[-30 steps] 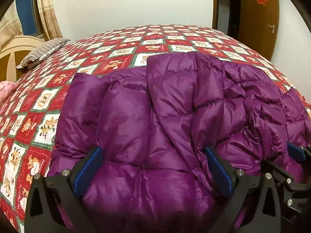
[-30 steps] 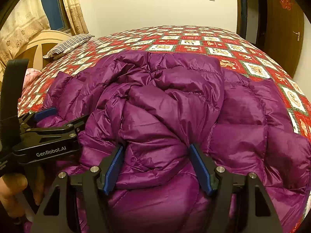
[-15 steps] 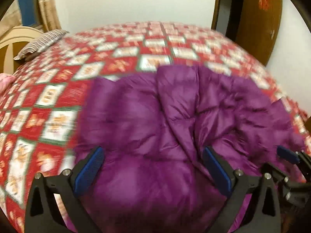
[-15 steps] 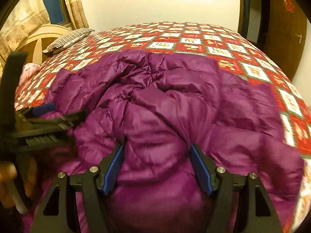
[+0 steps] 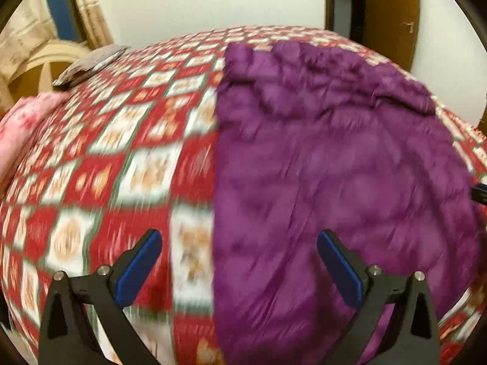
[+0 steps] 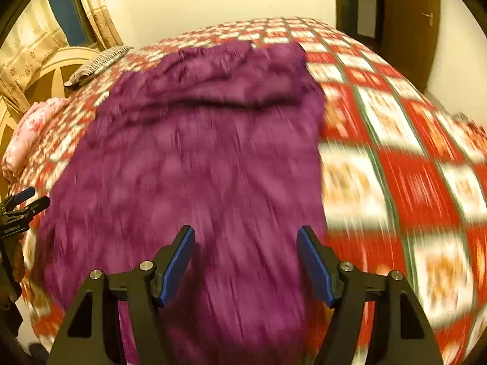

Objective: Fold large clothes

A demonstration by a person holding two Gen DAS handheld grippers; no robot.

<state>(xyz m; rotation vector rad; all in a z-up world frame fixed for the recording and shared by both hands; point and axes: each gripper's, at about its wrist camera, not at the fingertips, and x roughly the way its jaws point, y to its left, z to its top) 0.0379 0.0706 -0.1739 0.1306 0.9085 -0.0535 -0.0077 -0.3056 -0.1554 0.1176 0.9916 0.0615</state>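
Observation:
A purple puffer jacket (image 5: 334,158) lies spread lengthwise on the red and white patterned bedspread (image 5: 127,176); both views are motion-blurred. My left gripper (image 5: 237,237) stands open above the jacket's left edge, one blue pad over the bedspread and the other over the fabric. In the right wrist view the jacket (image 6: 197,158) fills the middle, and my right gripper (image 6: 246,231) hangs open over its near right part with nothing pinched. The left gripper (image 6: 21,203) shows at that view's left edge, beside the jacket.
A striped pillow (image 6: 97,60) and a pink pillow (image 6: 27,130) lie at the bed's far left by a cream headboard (image 6: 51,73). A curtain (image 6: 97,9) hangs behind. A brown door (image 5: 392,15) stands at the far right. Bare bedspread flanks the jacket.
Both grippers have drawn back quickly from the jacket. It no longer bulges between the pads and now lies flatter and longer, with bedspread showing on either side.

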